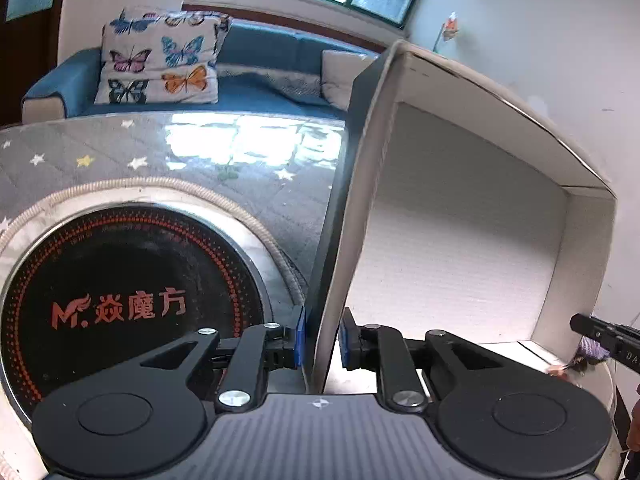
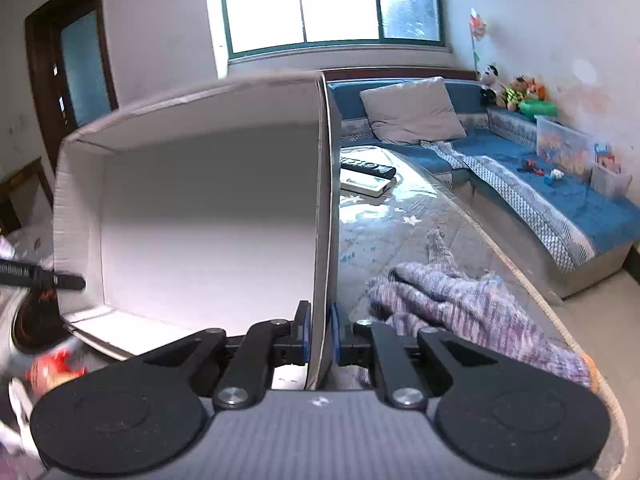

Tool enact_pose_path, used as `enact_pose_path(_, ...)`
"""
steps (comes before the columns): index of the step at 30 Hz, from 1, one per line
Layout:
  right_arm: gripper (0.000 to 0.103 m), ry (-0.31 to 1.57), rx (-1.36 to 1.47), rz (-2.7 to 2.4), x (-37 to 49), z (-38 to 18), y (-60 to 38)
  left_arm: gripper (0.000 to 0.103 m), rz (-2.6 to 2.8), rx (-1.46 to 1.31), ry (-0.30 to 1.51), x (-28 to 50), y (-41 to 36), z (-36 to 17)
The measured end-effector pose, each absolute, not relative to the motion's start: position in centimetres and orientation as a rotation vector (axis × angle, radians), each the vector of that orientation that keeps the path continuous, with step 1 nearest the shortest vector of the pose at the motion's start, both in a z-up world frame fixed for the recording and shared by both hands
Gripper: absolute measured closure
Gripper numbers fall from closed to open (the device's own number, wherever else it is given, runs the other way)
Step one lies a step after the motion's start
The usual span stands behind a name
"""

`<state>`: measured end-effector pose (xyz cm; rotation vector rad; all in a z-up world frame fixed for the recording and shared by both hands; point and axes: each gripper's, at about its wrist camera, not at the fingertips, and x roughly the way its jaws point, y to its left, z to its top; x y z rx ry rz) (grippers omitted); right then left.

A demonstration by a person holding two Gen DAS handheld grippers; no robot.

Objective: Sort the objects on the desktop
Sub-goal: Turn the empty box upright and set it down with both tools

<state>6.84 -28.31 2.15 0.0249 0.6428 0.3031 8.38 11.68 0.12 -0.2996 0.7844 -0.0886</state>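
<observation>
Cardboard box point(image 1: 460, 240) pinched at opposite walls by left gripper point(image 1: 322, 338) and right gripper point(image 2: 320, 334); uneven pulling could tear thin walls; grip might slip.

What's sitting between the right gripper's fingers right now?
The side wall of the white cardboard box, pinched between the right gripper pads, as the right wrist view shows.

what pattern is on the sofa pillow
Colourful butterflies on white pillow, best in left wrist view.

the left gripper point(image 1: 322, 344) sits low in the middle of its frame, pinched tight on a box wall point(image 1: 340, 240). the right gripper point(image 2: 320, 334) does the same on the other box wall point(image 2: 322, 220).
</observation>
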Motion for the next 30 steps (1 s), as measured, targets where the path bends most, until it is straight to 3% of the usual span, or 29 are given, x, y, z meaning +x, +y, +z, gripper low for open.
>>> enact_pose_path(12,0.092,0.676,0.042,0.258,10.2,1.5,-27.0,0.077,-0.085,-0.213,0.706,7.3,10.6,1.7)
enact_pose_path(16,0.086,0.668,0.041,0.250,9.8,1.5,-26.6,0.072,-0.086,-0.167,0.698,6.5,9.8,2.2)
enact_pose_path(18,0.078,0.664,0.042,0.241,9.3,1.5,-26.4,0.070,-0.090,-0.153,0.683,5.9,9.4,2.4)
enact_pose_path(25,0.065,0.659,0.068,0.254,7.0,1.5,-26.1,0.070,-0.083,-0.094,0.651,3.7,7.6,2.9)
enact_pose_path(27,0.054,0.651,0.072,0.263,6.1,1.7,-26.0,0.070,-0.102,-0.093,0.645,3.1,7.2,2.8)
enact_pose_path(30,0.048,0.631,0.063,0.272,4.5,2.2,-25.6,0.070,-0.129,-0.112,0.651,2.3,7.0,2.9)
